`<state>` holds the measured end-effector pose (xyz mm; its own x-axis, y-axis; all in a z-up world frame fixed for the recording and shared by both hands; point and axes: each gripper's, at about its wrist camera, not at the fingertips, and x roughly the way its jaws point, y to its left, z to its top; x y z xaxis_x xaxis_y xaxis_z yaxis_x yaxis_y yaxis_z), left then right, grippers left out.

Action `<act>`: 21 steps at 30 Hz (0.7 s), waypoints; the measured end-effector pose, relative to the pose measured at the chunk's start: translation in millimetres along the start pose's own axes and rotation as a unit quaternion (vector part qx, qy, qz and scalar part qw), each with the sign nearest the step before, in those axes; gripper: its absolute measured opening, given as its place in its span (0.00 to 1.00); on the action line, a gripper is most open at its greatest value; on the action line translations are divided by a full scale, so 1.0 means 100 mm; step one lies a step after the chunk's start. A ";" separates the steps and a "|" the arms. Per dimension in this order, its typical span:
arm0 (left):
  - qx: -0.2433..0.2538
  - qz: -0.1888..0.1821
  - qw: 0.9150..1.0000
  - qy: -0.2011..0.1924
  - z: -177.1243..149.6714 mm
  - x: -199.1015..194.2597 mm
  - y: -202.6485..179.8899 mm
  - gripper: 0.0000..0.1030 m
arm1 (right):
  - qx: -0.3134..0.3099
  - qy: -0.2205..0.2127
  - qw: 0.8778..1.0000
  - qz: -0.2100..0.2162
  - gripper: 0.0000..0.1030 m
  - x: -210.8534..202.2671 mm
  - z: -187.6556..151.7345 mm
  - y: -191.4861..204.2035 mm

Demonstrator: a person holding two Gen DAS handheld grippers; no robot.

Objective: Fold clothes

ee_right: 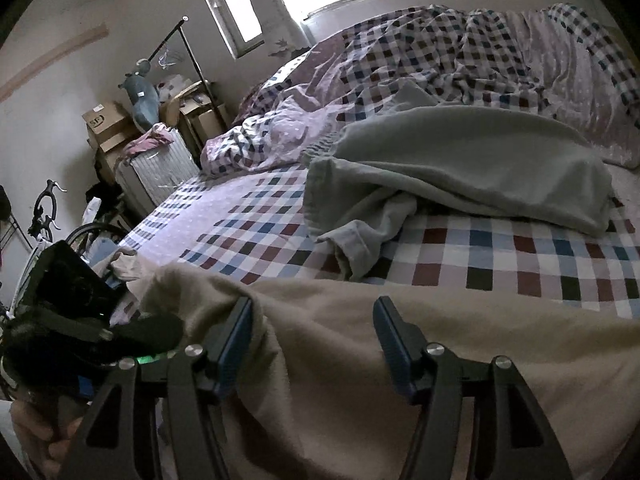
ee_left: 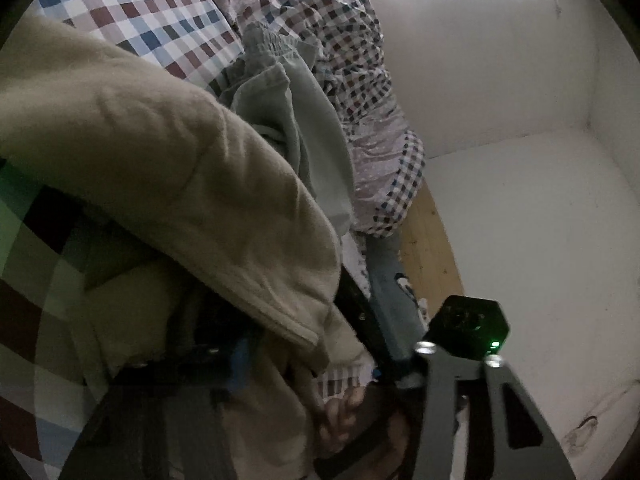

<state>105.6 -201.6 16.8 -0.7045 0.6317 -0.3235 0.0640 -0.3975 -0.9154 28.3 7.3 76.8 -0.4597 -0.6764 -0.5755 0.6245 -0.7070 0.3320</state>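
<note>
A beige garment (ee_right: 360, 344) lies on the checkered bed sheet (ee_right: 520, 256) at the near edge. My right gripper (ee_right: 312, 320) is open, its blue-padded fingers (ee_right: 236, 332) resting on the beige cloth with the fabric between them. In the left wrist view the beige garment (ee_left: 168, 168) drapes over my left gripper and hides its fingers; only part of one blue pad (ee_left: 240, 364) shows. The other gripper (ee_left: 464, 328) is seen at the lower right of that view. A grey-green garment (ee_right: 460, 168) lies crumpled farther up the bed; it also shows in the left wrist view (ee_left: 296, 120).
A rumpled checkered duvet (ee_right: 460, 48) lies across the far bed. Beside the bed stand a white suitcase (ee_right: 160, 168), cardboard boxes (ee_right: 108, 124), a clothes rail (ee_right: 192, 52) and a bicycle (ee_right: 44, 208). A white wall (ee_left: 520, 160) and wooden bed frame (ee_left: 432, 248) are to the right.
</note>
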 end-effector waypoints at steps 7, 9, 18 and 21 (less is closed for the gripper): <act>0.012 -0.071 0.996 -0.044 0.10 -0.32 -0.14 0.02 | -0.078 -0.030 0.996 -0.031 0.65 -0.31 0.06 0.12; 0.023 -0.106 0.992 -0.060 0.14 -0.46 -0.22 0.02 | -0.111 -0.048 0.992 -0.028 0.66 -0.48 0.06 0.20; -0.057 -0.205 0.974 -0.076 0.34 -0.36 -0.11 0.02 | -0.261 -0.078 0.962 -0.017 0.65 -0.65 -0.27 0.80; -0.082 -0.218 0.971 -0.063 0.37 -0.28 -0.04 0.02 | -0.290 -0.082 0.953 -0.041 0.65 -0.56 -0.42 0.98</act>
<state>99.3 -242.4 38.3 -0.7699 0.6258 0.1247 -0.1549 0.0063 -0.9879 142.0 -15.2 110.6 -0.5853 -0.6800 -0.4416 0.8037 -0.5583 -0.2056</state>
